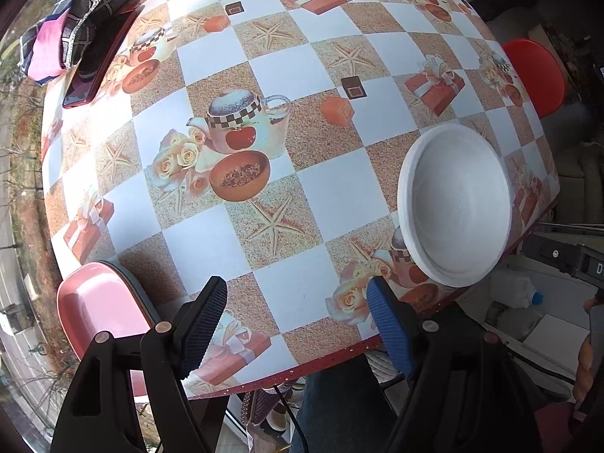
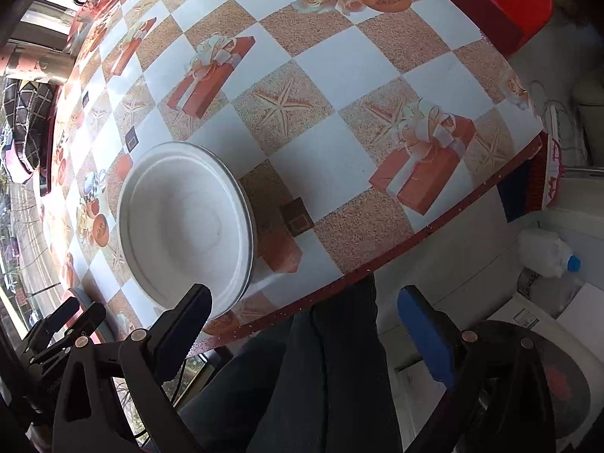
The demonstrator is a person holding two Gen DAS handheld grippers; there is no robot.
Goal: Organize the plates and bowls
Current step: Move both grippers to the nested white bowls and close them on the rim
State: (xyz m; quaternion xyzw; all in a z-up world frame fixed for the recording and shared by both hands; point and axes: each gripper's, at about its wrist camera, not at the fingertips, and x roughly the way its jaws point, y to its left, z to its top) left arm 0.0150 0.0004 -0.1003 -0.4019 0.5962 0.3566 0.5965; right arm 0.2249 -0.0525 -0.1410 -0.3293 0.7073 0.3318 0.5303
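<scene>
Closest to me, my left claw hangs open over the near edge of the table. Nothing is between its two pads. It points down at the cloth, so I think it is free to reach for a dish.

My right claw is open too, very wide, with nothing in it. Its black finger sits just beside the near rim of the white bowl. Its blue finger hangs past the table edge, over a person's dark trouser legs. I judge the wide gap is there so one finger can slip over the bowl's rim.

The white bowl sits upright near the table's front edge. I cannot tell if it is one bowl or a few stacked together, though the rim looks doubled in the right view.

To the left of the white bowl, well apart, a pink dish rests at the near left corner of the table. It may hang a little over the edge; I cannot be sure.

Farther from the white bowl, the middle of the table is bare cloth. That looks like a good spot for stacking.

Farthest off, at the back left, lies a dark checked cloth and a red flat thing. A red chair stands past the right side.
</scene>
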